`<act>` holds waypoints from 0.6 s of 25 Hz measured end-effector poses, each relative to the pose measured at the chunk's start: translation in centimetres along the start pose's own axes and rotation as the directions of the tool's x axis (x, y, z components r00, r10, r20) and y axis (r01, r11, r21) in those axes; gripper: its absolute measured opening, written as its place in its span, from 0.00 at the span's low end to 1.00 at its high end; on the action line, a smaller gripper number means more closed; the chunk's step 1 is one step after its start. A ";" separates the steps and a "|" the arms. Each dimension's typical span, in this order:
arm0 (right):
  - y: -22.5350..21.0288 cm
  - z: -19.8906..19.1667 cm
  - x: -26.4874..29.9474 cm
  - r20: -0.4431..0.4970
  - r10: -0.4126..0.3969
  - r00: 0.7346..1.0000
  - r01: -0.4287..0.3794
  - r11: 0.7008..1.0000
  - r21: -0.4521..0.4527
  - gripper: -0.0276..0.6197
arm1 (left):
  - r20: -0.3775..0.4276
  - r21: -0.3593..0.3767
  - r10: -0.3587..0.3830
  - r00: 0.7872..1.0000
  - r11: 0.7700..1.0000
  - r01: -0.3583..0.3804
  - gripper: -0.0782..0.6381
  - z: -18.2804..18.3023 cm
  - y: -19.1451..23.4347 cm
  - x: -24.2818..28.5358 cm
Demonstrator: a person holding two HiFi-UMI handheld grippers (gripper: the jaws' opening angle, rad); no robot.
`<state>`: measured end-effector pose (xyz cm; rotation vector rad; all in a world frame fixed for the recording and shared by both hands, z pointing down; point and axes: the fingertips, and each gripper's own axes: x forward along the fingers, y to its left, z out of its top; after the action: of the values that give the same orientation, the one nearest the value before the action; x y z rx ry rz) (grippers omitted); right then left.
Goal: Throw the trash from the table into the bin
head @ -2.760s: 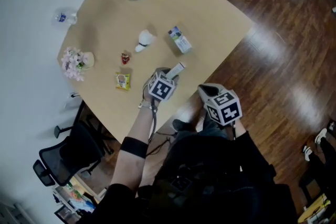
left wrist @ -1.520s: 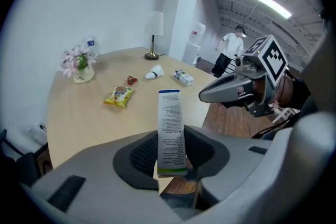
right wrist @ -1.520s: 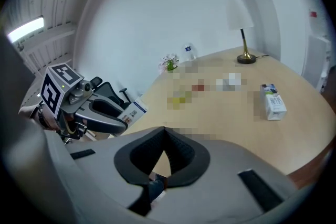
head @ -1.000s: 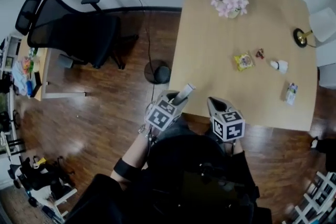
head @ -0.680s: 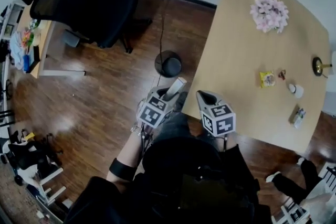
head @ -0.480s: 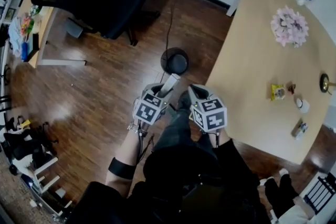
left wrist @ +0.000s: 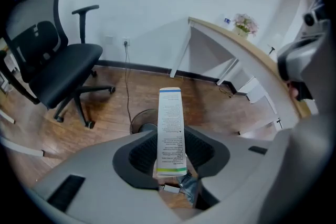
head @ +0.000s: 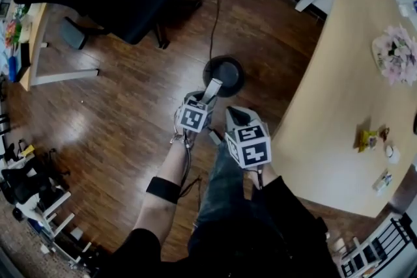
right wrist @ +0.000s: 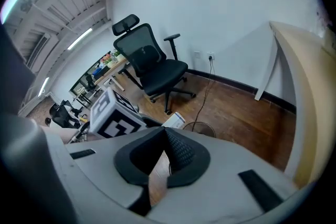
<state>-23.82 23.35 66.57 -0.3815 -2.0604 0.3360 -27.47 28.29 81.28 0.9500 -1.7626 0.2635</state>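
Holding what, and where? (K.)

Slim white carton (left wrist: 170,128), printed face up, gripped lengthwise between the fingers (left wrist: 137,150) of the left gripper (head: 204,99). The fingers are part closed and press on its near end, and the far end sticks well out past them. It hangs over the floor (head: 111,107), near the round black bin (head: 223,75). Judged from the head view, it is not yet above the bin's mouth. (M.)

Right gripper? (K.)

Right gripper (head: 234,115) is just beside the left, fingers brought together, nothing between them. (M.)

Step in hand? (K.)

Carry leg of a throw, by my reading: the carton is off the counter (head: 326,101) and not yet dropped. (M.)

Next move? (K.)

Bring the left gripper on until the carton's far end sits over the bin opening, pointing down, then part the fingers. The bin looks narrow and the carton long, so centre it first; a drop from the side could clip the rim and land on the floor. After that, back to the counter: a yellow packet (head: 366,139) lies there with a few small bits beside it, too small to name. (M.)
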 end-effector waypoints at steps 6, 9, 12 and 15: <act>-3.4 -0.4 4.7 -0.015 -0.065 0.998 0.066 0.996 0.060 0.06 | -0.078 -0.003 0.012 0.997 1.000 -0.012 0.32 -2.1 4.0 9.9; -5.4 -0.6 6.2 -0.018 -0.086 0.996 0.087 0.990 0.110 0.06 | -0.118 -0.004 0.020 0.993 1.000 -0.021 0.32 -3.0 5.2 13.5; -6.7 -0.7 7.2 -0.022 -0.093 0.995 0.096 0.986 0.138 0.06 | -0.149 -0.021 0.030 0.988 0.999 -0.033 0.33 -3.6 6.5 16.3; -7.6 -1.0 7.8 -0.026 -0.094 0.995 0.097 0.983 0.158 0.06 | -0.180 -0.035 0.025 0.983 0.999 -0.032 0.33 -4.2 7.3 18.3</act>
<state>-27.68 19.58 76.11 -0.1876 -2.0102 0.4334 -31.84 26.98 100.92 0.8482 -1.6111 0.3232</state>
